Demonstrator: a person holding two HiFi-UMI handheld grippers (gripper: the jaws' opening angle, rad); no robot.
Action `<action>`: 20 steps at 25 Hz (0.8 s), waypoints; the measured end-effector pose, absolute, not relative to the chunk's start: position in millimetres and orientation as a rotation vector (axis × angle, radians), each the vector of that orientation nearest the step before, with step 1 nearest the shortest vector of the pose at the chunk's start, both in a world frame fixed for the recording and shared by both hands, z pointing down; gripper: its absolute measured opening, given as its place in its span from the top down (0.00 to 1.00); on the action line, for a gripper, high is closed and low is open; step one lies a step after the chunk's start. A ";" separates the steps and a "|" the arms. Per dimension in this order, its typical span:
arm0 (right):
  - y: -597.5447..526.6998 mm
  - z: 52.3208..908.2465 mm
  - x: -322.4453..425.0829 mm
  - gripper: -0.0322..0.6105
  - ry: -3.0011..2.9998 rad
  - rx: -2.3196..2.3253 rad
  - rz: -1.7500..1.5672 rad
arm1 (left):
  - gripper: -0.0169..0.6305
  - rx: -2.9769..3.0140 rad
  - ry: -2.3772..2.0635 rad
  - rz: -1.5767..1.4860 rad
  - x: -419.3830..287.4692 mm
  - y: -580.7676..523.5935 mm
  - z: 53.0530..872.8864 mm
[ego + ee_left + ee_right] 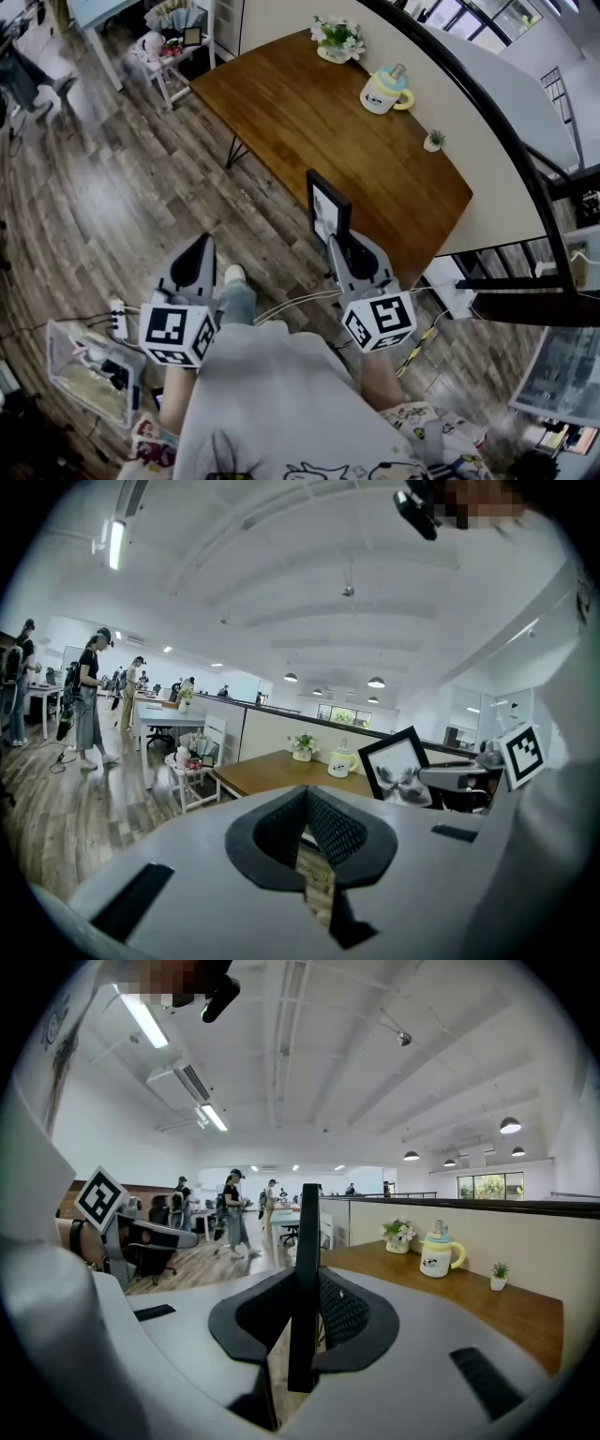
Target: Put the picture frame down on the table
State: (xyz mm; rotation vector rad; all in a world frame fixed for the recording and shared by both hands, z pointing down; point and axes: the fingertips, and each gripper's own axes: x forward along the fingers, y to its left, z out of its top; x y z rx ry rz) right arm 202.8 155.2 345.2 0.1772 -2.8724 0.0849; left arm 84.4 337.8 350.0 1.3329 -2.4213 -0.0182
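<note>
a: where's the picture frame (328, 212)?

b: upright, pinched edge-on in the right gripper (343, 251), with one jaw clamped on each face. it hangs by the near edge of the table (281, 103). from above i can't be sure whether its bottom edge is over the wood or short of it.

a: and the left gripper (201, 248)?

b: at about 9 o'clock of the frame, well apart, over the floor (112, 187). its jaws are pressed together on nothing.

a: how to set it down well?

b: carry it toward 12 o'clock until it's plainly over bare wood, stopping well short of the mug (384, 91) at 1 o'clock. lower it level so the whole bottom edge lands at once. part the jaws only when the table bears its weight. it's thin and tall, so i'd judge it tips easily.
</note>
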 end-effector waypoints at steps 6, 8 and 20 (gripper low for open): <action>151.7 342.9 146.2 0.85 -2.867 0.229 0.088 | 0.97 1.371 -2.419 0.012 16.8 333.7 344.8; 153.1 343.8 131.9 0.85 -2.858 0.248 0.093 | 0.97 1.382 -2.407 0.007 0.9 334.7 344.2; 159.8 359.2 85.2 0.85 -2.806 0.325 0.125 | 0.97 1.398 -2.351 0.030 -50.8 347.9 362.4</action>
